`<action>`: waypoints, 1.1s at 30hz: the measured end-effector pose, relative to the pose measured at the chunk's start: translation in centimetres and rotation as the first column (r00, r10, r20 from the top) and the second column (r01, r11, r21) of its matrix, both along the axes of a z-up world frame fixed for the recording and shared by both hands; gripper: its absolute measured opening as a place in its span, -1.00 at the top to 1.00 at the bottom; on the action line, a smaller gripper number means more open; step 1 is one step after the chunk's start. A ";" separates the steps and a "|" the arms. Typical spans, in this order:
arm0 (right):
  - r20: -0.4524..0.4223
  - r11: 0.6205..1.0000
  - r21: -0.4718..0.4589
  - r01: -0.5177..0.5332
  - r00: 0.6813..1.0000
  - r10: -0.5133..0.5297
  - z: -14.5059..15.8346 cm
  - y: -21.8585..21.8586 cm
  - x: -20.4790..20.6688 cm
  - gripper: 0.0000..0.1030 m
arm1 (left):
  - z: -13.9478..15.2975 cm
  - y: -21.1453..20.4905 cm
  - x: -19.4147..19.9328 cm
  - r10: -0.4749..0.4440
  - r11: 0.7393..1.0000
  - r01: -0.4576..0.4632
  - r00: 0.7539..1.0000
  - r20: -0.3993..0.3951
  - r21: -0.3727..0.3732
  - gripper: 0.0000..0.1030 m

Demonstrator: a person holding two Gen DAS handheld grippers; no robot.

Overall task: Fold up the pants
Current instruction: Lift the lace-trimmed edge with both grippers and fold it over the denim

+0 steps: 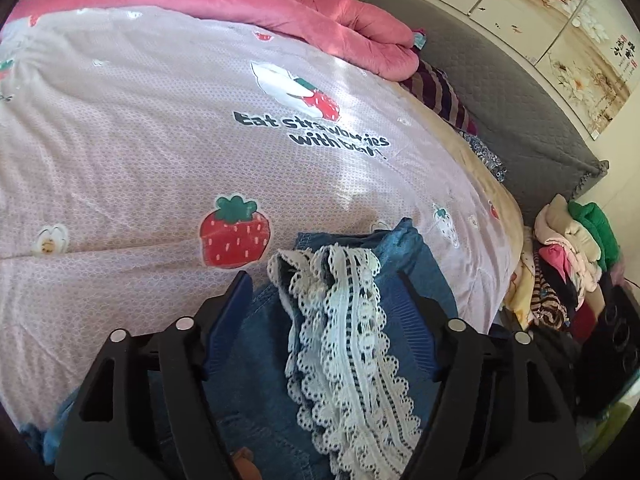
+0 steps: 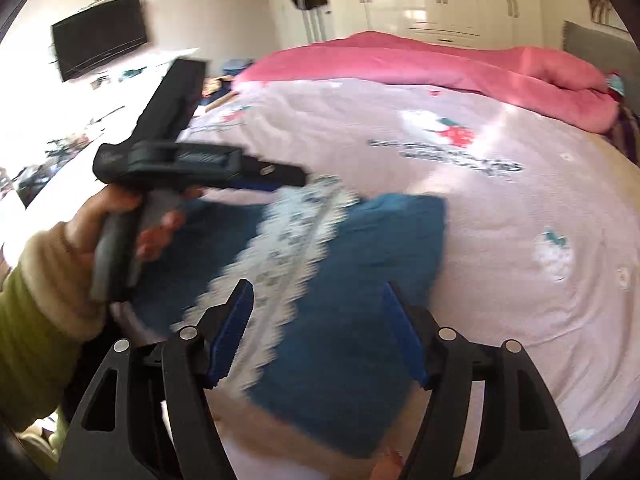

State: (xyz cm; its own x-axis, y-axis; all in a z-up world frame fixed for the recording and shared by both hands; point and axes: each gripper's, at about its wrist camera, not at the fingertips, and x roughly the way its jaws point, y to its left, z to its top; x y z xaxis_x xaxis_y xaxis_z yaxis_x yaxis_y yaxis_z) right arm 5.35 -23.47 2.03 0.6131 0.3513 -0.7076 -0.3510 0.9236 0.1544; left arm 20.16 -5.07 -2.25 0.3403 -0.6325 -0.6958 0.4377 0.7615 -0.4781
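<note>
On the pink strawberry bedsheet (image 1: 120,140), blue jeans (image 2: 360,280) with a white lace strip (image 1: 352,320) lie at six o'clock. Both the left gripper (image 1: 324,292) and right gripper (image 2: 316,300) hover spread apart, gripping nothing.

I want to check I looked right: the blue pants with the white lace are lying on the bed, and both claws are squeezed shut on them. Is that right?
Not quite. The pants with white lace do lie on the bed, but both claws are open: left claw in the left wrist view, right claw in the right wrist view.
</note>
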 end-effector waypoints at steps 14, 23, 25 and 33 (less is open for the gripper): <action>-0.014 0.998 0.005 0.057 0.998 -0.057 -1.6 -2.6 8.6 -0.33 | -0.4 -0.9 0.3 0.041 0.997 -0.040 0.999 -0.013 0.062 0.76; -0.058 0.975 -0.204 0.090 0.993 -0.104 -5.3 -1.1 12.1 -0.33 | -2.9 -0.6 0.5 0.113 0.986 -0.112 0.994 0.002 0.127 0.01; -0.079 0.970 -0.222 0.101 0.990 -0.121 -6.3 -1.6 12.4 -0.35 | -2.7 0.0 0.3 0.123 0.987 -0.123 0.992 0.006 0.106 -0.08; -0.030 0.979 -0.139 0.147 0.988 -0.153 -4.7 -3.5 9.5 -0.52 | 0.9 2.1 -3.6 0.174 0.981 -0.181 0.980 0.098 0.070 -0.27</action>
